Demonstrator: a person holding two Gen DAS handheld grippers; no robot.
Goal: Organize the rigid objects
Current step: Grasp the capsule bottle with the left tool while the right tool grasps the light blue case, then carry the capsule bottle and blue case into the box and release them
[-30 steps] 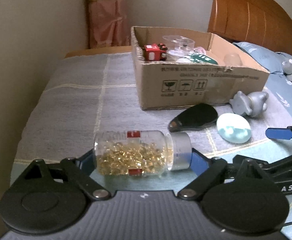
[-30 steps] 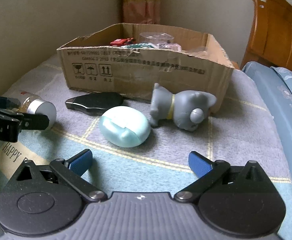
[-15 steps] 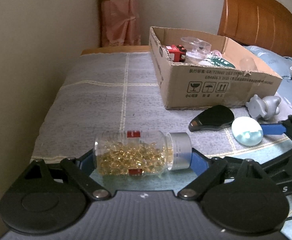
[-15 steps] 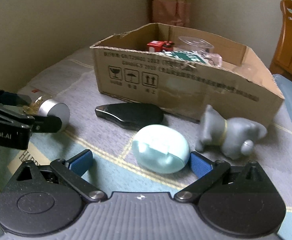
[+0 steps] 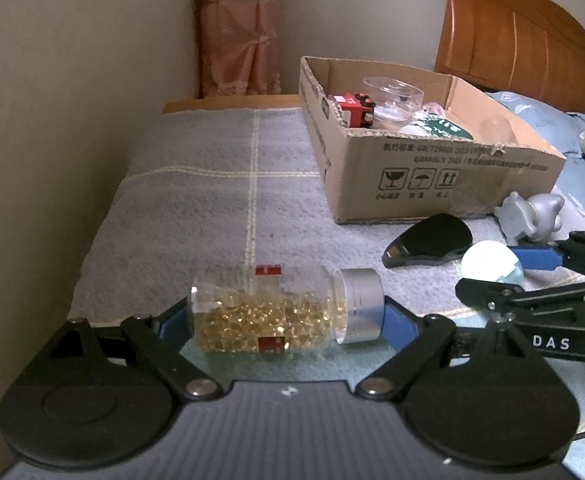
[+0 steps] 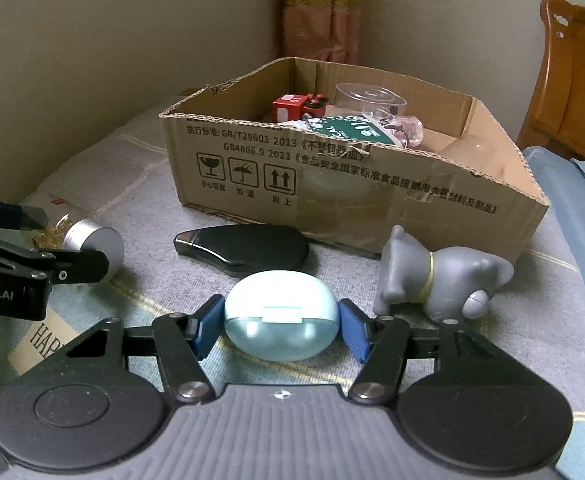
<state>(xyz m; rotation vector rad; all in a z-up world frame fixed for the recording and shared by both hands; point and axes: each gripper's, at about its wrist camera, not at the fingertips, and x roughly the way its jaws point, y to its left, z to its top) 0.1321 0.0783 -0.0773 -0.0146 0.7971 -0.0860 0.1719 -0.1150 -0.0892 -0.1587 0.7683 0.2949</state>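
Left wrist view: left gripper (image 5: 286, 316) had its blue pads at both ends of the capsule bottle (image 5: 276, 312), base on one side, silver cap on the other, so clamped lengthwise w/ bottle lying sideways just above the blanket (image 5: 196, 208). Right wrist view: right gripper (image 6: 281, 330) had pads against both sides of the pale blue earbud case (image 6: 281, 326); looked closed on it, case apparently resting on the blanket. Cardboard box (image 6: 372, 196) sat beyond, already holding a red toy car (image 6: 298, 106) & clear cup (image 6: 368, 100). Black case (image 6: 246, 250) & grey toy (image 6: 436, 280) lay in front of it, not yet boxed.

Risks, prob.: bottle is smooth, round, held end-to-end; could pivot or slip out on the lift. Earbud case is rounded, glossy, could squirt from the pads. Both grippers near each other, so heading for the box together might make them collide.
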